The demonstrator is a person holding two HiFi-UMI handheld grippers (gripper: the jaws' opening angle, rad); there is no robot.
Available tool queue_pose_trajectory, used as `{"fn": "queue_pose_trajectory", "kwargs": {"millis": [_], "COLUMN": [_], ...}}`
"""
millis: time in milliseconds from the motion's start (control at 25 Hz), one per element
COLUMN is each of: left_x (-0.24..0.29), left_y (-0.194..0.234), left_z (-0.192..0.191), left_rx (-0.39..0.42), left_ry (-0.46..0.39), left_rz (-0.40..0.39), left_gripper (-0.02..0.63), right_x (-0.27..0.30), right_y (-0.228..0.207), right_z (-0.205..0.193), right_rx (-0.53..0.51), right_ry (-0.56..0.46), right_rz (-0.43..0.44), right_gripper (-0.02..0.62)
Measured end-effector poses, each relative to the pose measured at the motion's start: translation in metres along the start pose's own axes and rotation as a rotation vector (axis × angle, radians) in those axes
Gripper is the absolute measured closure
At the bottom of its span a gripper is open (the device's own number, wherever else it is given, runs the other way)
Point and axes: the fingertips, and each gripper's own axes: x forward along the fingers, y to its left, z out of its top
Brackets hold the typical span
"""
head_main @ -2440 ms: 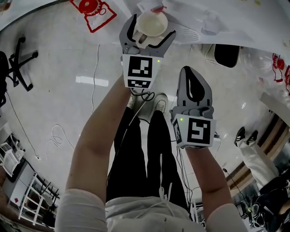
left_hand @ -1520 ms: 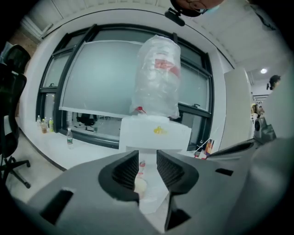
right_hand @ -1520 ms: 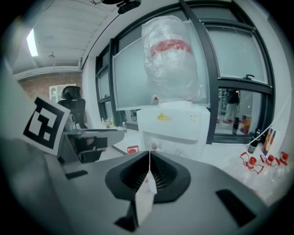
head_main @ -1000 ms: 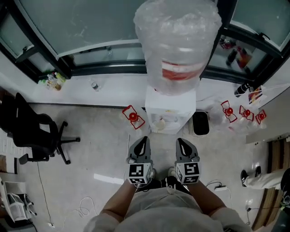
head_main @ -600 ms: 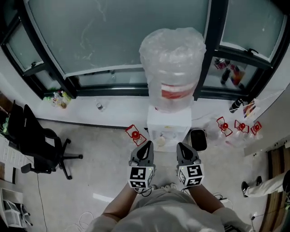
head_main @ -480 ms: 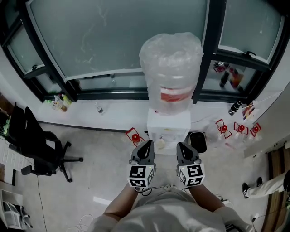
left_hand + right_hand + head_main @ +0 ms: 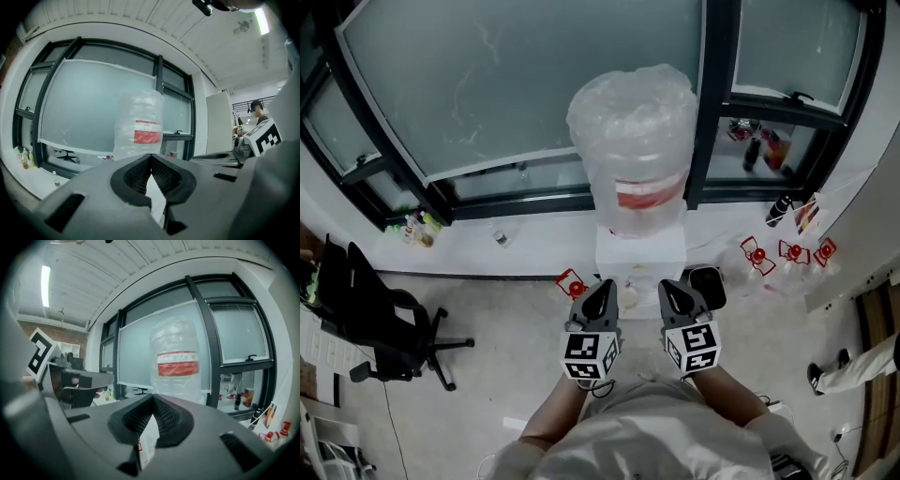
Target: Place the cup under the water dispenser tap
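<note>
The water dispenser (image 7: 639, 251) is a white cabinet with a big clear bottle (image 7: 633, 141) on top, standing by the window. A small pale cup (image 7: 630, 296) sits in its front recess, low between my two grippers and apart from both. My left gripper (image 7: 604, 289) and right gripper (image 7: 671, 289) hang side by side in front of the dispenser, both shut and empty. In the left gripper view the jaws (image 7: 151, 158) meet under the bottle (image 7: 139, 129). The right gripper view shows the same, its gripper (image 7: 153, 398) closed below the bottle (image 7: 177, 363).
A black office chair (image 7: 384, 319) stands at the left. Red stands lie on the floor beside the dispenser (image 7: 572, 282) and at the right (image 7: 757, 254). A black bin (image 7: 708, 283) sits right of the dispenser. Small bottles line the window ledge (image 7: 417, 228). A person's leg (image 7: 855, 366) shows at far right.
The left gripper, earlier round the cup at the dispenser, has let it go and shut. Both grippers have drawn back and risen, and the view has lifted to take in the whole dispenser.
</note>
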Motion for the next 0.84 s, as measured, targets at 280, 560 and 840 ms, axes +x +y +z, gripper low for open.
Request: {"fn": "queue_pose_trajectory", "kwargs": {"millis": [280,560,840], "left_x": [0.011,0.014,0.011], "left_y": [-0.004,-0.002,0.005], "left_z": [-0.006,-0.007,-0.002], "left_rx": [-0.001,-0.018,-0.013], "left_ry": [0.032,0.039,0.024], "left_rz": [-0.03,-0.031,-0.039], "left_gripper": [0.586,0.586,0.586], "right_x": [0.009,0.012,0.016], "right_y": [-0.003,-0.004,0.002], "right_z": [-0.004,-0.001,0.001], "right_rx": [-0.006,-0.011,-0.019], "right_ry": [0.018,0.017,0.013], "right_rz": [-0.006,0.003,0.019], "right_gripper": [0.568,0.568,0.568]}}
